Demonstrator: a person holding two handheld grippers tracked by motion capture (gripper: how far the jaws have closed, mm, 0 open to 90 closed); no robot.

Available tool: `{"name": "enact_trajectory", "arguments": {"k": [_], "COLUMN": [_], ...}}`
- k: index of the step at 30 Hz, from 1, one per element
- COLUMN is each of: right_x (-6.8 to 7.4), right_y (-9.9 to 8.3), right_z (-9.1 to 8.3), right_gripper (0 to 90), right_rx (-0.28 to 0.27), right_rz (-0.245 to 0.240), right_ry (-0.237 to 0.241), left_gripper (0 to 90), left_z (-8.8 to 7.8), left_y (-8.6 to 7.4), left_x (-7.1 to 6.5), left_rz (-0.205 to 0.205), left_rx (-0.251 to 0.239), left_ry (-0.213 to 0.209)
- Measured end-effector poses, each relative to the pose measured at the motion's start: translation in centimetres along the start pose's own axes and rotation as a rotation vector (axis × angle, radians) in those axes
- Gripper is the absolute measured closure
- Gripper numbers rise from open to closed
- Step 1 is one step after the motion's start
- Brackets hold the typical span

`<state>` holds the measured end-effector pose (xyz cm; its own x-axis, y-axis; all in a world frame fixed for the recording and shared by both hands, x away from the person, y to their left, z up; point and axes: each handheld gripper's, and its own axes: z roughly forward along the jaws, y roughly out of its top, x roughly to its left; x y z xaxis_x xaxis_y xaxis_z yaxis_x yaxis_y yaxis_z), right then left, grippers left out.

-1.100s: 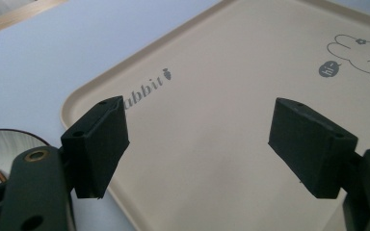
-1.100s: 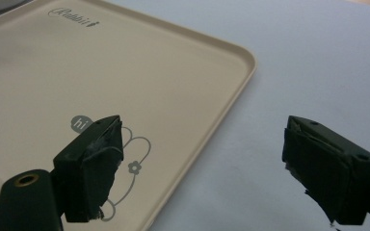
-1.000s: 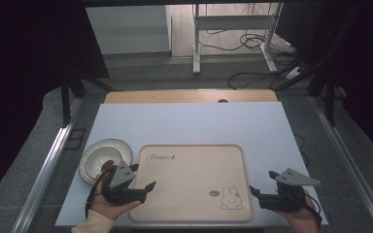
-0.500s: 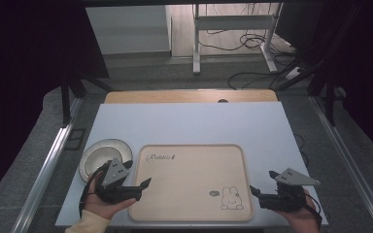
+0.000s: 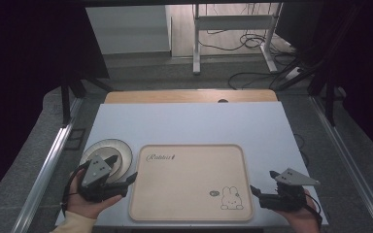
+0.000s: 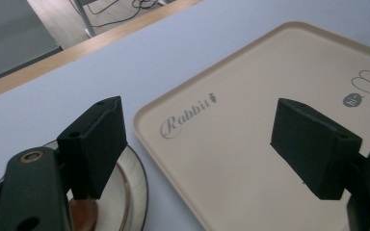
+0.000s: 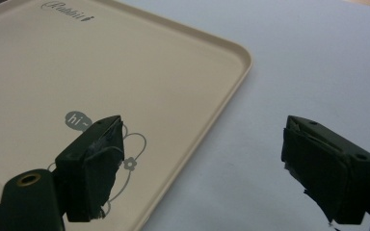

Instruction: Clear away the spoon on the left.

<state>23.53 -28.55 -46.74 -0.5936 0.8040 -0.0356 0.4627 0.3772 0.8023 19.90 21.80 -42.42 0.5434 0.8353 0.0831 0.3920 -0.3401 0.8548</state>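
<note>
My left gripper point(image 5: 126, 180) has pulled back toward the table's near left corner since a second ago, when its jaws reached over the tray's left rim; now the tips sit right at that rim, between the plate point(image 5: 108, 154) and the tray point(image 5: 189, 182). Its jaws stand wide apart and hold nothing. In the left gripper view I see one jaw over the plate's edge point(image 6: 134, 202) and the other over the tray's beige floor point(image 6: 231, 144), with the word "Rabbit" between them. My right gripper point(image 5: 258, 193) has not moved: it rests at the near right corner, jaws spread wide and empty, tips just beside the tray's right rim. In the right gripper view one jaw hangs over the rabbit drawing point(image 7: 130, 149) and the other over bare table point(image 7: 279, 72).

The plate lies flat just left of the tray, near it but not touching as far as I can tell. The tray sits flat and bare at the near middle of the pale blue table point(image 5: 189, 124), which has a wooden strip point(image 5: 189, 96) along its far edge. Beyond it I see a grey floor, cables point(image 5: 252, 41) and the legs of a white stand point(image 5: 196, 39); both sides of the room are dark.
</note>
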Motion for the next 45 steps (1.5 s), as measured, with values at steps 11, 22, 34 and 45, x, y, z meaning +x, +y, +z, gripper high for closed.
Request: {"name": "enact_trajectory", "arguments": {"k": [11,22,34,45], "right_x": [0.0,0.1,0.1,0.1], "right_y": [0.0,-0.1,-0.1,-0.1], "right_z": [0.1,0.3,0.2,0.3], "right_gripper": [15.4,15.4,15.3,15.4], "right_rx": [0.005,0.011,0.007,0.013], "right_rz": [-0.006,-0.007,-0.006,-0.006], "right_ry": [-0.005,-0.008,-0.014,-0.012], "left_gripper": [19.2,16.2,15.1,14.7], "left_z": [-1.5,-2.9,-4.0,-3.9], "left_y": [-1.2,-2.3,-4.9,-7.1], "left_x": [1.2,2.4,2.8,3.0], "left_rz": [-0.031,-0.066,-0.083,-0.111], "left_rx": [-0.001,-0.001,-0.018,0.013], "left_ry": [0.042,0.066,0.09,0.085]}}
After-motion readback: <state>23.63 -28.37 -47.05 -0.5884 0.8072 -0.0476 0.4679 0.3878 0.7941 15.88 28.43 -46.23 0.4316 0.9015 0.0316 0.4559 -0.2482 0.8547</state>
